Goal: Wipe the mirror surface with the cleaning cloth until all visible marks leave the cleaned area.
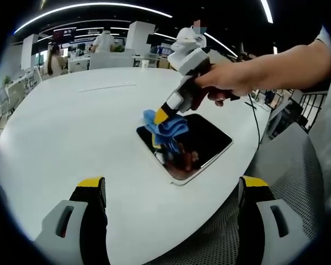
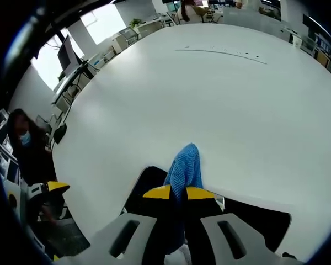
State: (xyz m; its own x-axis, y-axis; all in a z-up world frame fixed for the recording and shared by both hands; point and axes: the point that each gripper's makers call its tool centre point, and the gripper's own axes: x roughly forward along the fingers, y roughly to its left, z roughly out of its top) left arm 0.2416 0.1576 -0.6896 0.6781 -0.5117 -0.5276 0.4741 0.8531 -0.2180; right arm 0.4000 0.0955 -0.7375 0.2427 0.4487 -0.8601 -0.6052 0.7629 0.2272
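Left gripper view: left claw [image 1: 171, 190] spread apart, holding nothing, short of the mirror [image 1: 201, 143] on the white desk [image 1: 71, 127]; right claw [image 1: 161, 117] presses blue cloth [image 1: 164, 128] on the mirror's far corner.

Right gripper view: right claw [image 2: 179, 193] clamped on cloth [image 2: 185, 165] over mirror [image 2: 146, 185].

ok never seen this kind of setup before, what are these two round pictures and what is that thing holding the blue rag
A person holds a two-jaw gripper in each hand, and each gripper carries a fisheye camera looking along its own jaws. In the left gripper view, the left gripper has its yellow-tipped jaws wide apart and empty at the bottom. Further off, the person's hand grips the right gripper, which presses a blue cleaning cloth onto a dark rectangular mirror lying flat on the white table. The right gripper view looks from that tool: its jaws are shut on the cloth, with the mirror beneath.
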